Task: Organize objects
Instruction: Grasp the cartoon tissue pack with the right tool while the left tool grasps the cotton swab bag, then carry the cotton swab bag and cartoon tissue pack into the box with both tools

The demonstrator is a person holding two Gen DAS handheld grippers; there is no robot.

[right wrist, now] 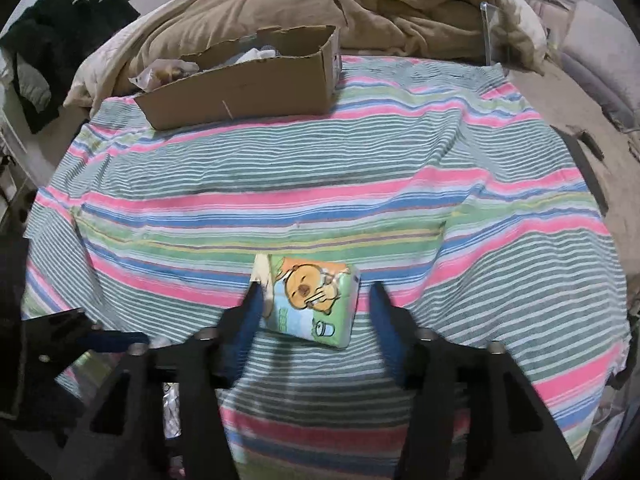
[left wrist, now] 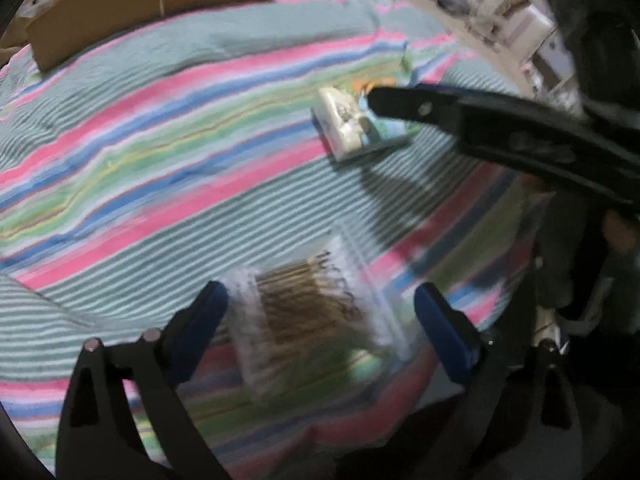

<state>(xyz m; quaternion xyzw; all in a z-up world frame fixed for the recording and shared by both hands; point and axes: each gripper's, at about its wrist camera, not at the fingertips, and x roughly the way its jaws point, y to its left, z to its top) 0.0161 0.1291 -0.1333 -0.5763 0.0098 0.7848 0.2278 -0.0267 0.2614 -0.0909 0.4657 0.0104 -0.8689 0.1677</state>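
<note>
A clear plastic pack of brown sticks (left wrist: pixel 316 312) lies on the striped towel between the open fingers of my left gripper (left wrist: pixel 320 312); whether the pads touch it I cannot tell. A small tissue pack with a cartoon animal (right wrist: pixel 312 304) lies on the towel between the open fingers of my right gripper (right wrist: pixel 316 300), not clamped. The tissue pack (left wrist: pixel 356 124) also shows in the left wrist view, with the right gripper's finger (left wrist: pixel 440 108) over it. A cardboard box (right wrist: pixel 248 80) holding several items stands at the towel's far edge.
The striped towel (right wrist: pixel 320 184) covers a bed. A tan blanket (right wrist: pixel 380 4) is heaped behind the box. Dark clothing (right wrist: pixel 68 28) lies at the far left. A clear plastic stand (right wrist: pixel 490 28) stands at the far right. The box wall (left wrist: pixel 140 12) shows in the left wrist view.
</note>
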